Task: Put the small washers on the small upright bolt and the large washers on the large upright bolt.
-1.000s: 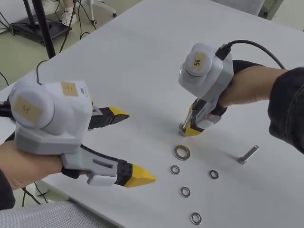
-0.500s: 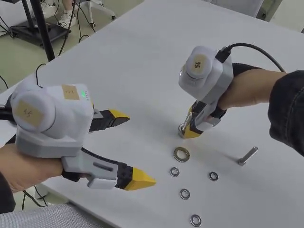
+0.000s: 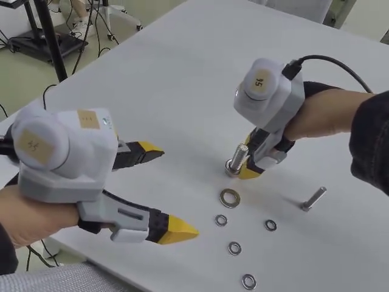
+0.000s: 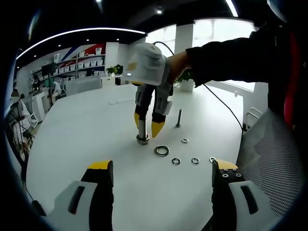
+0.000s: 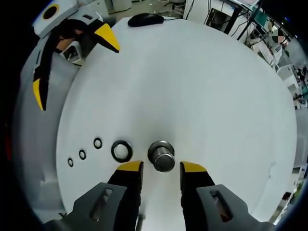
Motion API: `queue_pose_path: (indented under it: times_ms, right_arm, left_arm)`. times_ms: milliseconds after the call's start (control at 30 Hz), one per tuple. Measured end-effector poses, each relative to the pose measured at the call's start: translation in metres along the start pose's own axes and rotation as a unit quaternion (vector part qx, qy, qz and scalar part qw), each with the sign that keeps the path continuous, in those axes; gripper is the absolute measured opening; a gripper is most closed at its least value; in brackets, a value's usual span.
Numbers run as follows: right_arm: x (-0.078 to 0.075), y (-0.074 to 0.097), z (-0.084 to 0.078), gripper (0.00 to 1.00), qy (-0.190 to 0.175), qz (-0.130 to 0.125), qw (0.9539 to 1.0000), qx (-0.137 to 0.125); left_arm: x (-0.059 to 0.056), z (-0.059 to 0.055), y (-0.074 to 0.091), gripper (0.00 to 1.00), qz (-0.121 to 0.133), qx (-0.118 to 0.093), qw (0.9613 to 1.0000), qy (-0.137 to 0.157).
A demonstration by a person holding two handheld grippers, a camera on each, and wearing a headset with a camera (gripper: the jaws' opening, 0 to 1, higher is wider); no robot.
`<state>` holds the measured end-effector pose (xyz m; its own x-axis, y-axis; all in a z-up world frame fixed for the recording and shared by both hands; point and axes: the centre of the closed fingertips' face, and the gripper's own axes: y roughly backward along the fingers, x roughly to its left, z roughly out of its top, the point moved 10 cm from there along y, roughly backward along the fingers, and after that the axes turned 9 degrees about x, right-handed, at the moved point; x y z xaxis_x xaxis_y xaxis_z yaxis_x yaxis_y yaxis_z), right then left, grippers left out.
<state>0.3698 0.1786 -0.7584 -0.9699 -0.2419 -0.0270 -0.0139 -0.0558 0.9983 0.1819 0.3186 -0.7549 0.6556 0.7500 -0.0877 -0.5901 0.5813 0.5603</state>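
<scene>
- Holds right gripper (image 3: 244, 172) at large upright steel bolt (image 3: 237, 159), mid-desk; yellow-tipped jaws slightly spread, one on either side of the shaft.
- Holds left gripper (image 3: 167, 190) above near edge of white desk (image 3: 182, 73), jaws wide apart.
- Records large flat steel washer (image 3: 230, 198) lying just beside that bolt, four small steel washers (image 3: 221, 220) scattered toward near edge.
- Records small steel bolt (image 3: 313, 199) lying on its side, toward right edge.

This looks like a bright lab or open office: a broad white desk (image 3: 182, 73), shelves of boxes (image 4: 89, 60) along the far wall, strip lights (image 4: 72, 32) overhead and tall windows (image 4: 216, 36). Loose cables (image 3: 97, 30) trail over the floor (image 3: 21, 73) beside a black equipment stand (image 3: 51, 48).
</scene>
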Motion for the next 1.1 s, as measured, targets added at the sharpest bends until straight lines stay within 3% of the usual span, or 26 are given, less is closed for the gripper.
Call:
queue_pose_path:
  times_ms: [533,1100]
  right_arm:
    - [0.01,0.008,-0.016,0.32,-0.013,-0.006,0.9999,-0.004]
    - [0.038,0.009,-0.022,0.32,-0.018,0.003,0.9997,-0.015]
  left_arm:
    - [-0.002,0.006,0.001,0.84,0.002,-0.003,1.0,-0.009]
    - [-0.006,0.01,0.004,0.84,0.004,-0.006,0.9998,-0.019]
